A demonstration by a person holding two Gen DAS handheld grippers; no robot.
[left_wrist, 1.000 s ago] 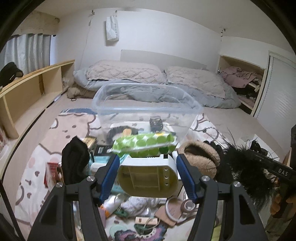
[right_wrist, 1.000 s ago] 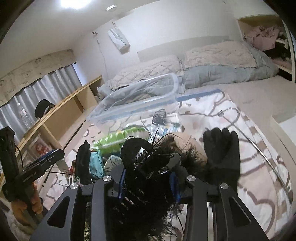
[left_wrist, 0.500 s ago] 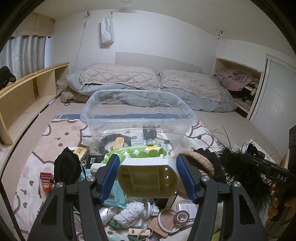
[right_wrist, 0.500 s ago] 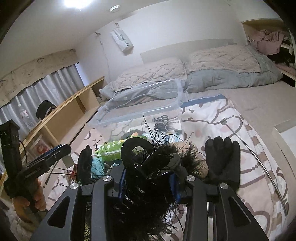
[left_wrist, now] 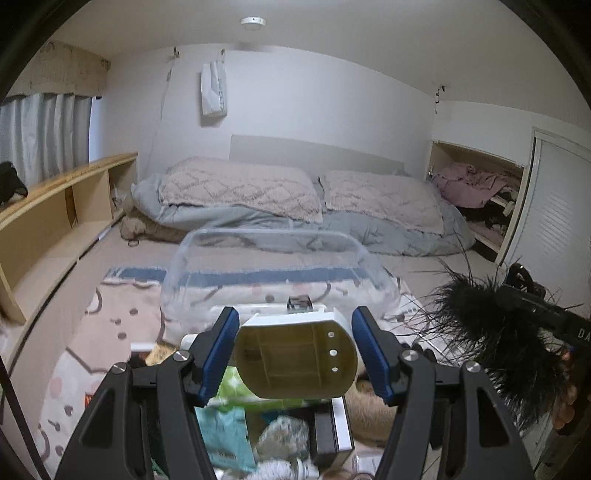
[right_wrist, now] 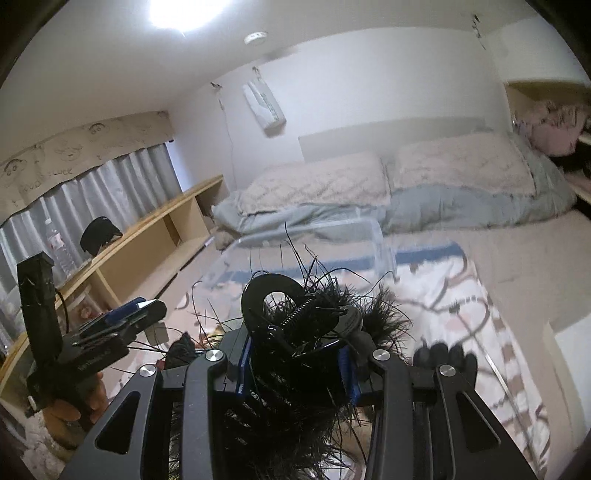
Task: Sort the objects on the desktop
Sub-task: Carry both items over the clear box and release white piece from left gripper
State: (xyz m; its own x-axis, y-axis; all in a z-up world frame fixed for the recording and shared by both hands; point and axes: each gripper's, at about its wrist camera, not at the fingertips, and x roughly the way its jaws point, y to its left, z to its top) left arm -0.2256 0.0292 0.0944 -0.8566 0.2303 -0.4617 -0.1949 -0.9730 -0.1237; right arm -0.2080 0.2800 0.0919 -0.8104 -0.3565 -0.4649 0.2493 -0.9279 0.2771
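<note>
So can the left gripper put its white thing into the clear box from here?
Probably yes. The left gripper holds the white organiser right before the clear box, whose top is open, with nothing between.

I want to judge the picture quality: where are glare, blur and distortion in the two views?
Left wrist view: strong fisheye bending of walls, motion blur on the clutter below the white case; the clear bin is soft. Right wrist view: ceiling lamp burns out to glare, bed is smeared, the feathered clip stays sharp.
</note>
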